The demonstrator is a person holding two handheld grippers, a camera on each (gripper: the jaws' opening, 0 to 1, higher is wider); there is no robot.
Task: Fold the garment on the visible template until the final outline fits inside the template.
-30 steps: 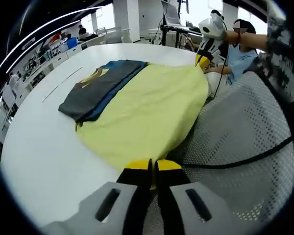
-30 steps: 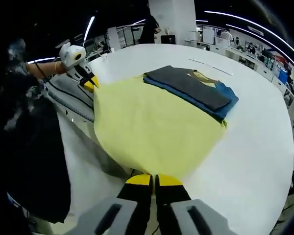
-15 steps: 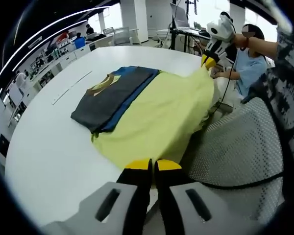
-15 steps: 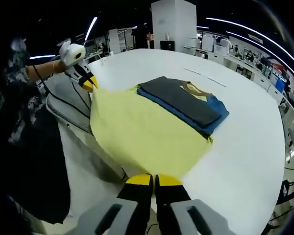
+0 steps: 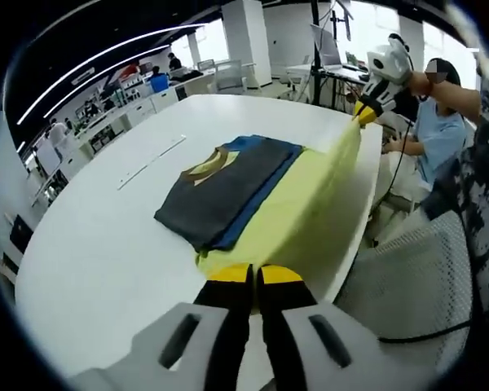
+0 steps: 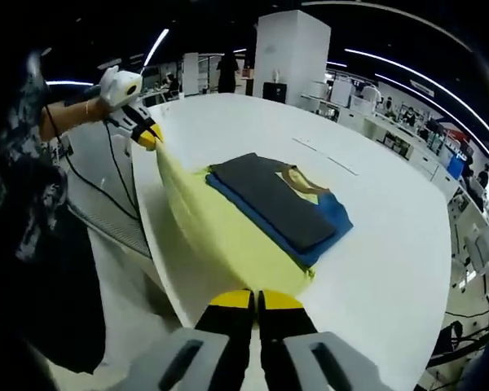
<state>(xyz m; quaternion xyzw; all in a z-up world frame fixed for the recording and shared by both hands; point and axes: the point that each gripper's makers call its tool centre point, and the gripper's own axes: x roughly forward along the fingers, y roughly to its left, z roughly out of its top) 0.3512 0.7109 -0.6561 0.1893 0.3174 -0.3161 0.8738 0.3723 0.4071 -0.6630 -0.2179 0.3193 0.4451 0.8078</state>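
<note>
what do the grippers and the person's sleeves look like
Each gripper has yellow-tipped black fingers on a light grey body: left gripper, right gripper. Seen from across, the right gripper has a white rounded housing. A black cable trails from the left one. The sleeve is dark and patterned.

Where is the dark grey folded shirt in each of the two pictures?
Left gripper view: the grey shirt lies at centre, on a blue layer, left of the raised yellow cloth.
Right gripper view: the grey shirt lies at centre, right of the yellow cloth.
Shared landmark: the shirt's tan collar, on its far side.
</note>
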